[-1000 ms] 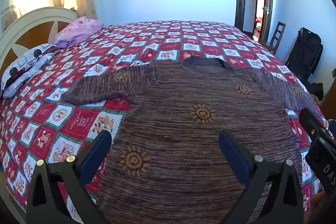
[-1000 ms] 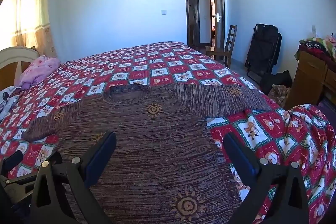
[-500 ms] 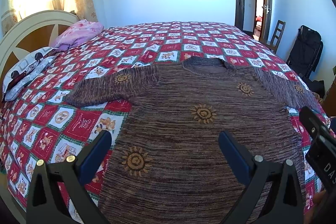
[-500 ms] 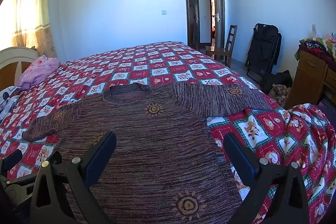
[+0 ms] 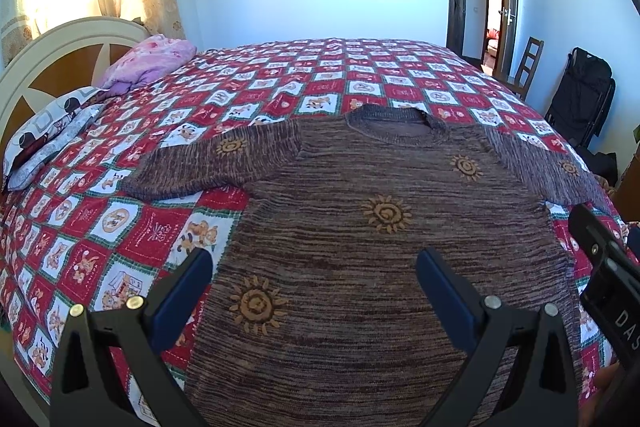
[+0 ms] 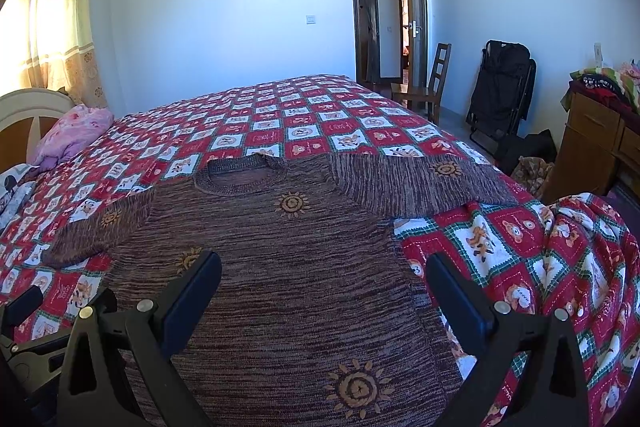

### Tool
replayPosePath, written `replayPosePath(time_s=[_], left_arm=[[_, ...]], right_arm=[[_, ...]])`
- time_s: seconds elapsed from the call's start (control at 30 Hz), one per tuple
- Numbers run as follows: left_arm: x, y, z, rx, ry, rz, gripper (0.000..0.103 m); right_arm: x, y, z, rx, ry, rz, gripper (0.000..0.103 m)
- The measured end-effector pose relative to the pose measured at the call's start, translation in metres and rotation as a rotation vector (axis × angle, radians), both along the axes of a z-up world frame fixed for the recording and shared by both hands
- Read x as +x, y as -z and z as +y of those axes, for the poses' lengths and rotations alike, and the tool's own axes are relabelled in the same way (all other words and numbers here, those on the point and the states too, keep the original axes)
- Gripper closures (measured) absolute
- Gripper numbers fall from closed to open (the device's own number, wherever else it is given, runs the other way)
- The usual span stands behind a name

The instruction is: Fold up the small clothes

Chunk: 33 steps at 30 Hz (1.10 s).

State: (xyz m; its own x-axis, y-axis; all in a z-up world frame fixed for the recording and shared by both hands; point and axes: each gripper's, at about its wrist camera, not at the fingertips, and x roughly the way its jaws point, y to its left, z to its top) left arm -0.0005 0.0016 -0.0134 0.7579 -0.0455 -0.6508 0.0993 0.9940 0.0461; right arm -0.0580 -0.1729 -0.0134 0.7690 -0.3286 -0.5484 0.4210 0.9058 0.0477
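Observation:
A brown knitted sweater (image 5: pixel 360 235) (image 6: pixel 288 267) with orange sun motifs lies flat, face up, on the bed, both sleeves spread sideways and its collar toward the far side. My left gripper (image 5: pixel 312 267) hovers open over the sweater's lower left part, nothing between its fingers. My right gripper (image 6: pixel 324 271) hovers open over the lower right part, also holding nothing. In the left wrist view the right gripper's body (image 5: pixel 608 275) shows at the right edge. The hem is hidden below both views.
A red, white and green checked bedspread (image 5: pixel 304 83) (image 6: pixel 320 123) covers the bed. Pillows (image 5: pixel 52 131) and a pink bundle (image 5: pixel 156 63) lie by the headboard at left. A wooden chair (image 6: pixel 432 87), a black folded stroller (image 6: pixel 500 91) and a wooden dresser (image 6: pixel 592 143) stand at right.
Both grippers stay open. The left wrist view has drifted slightly, the sweater sitting a little lower in the frame; the right wrist view is nearly unchanged.

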Motion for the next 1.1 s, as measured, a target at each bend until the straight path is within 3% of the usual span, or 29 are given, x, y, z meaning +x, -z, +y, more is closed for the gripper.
replayPosePath(time_s=[0.8, 1.1], left_arm=[[0.003, 0.004, 0.000, 0.000, -0.001, 0.019, 0.000], [0.035, 0.003, 0.031, 0.002, -0.061, 0.011, 0.000]], right_arm=[[0.006, 0.004, 0.003, 0.001, -0.012, 0.018, 0.001], [0.011, 0.002, 0.004, -0.049, -0.038, -0.017, 0.001]])
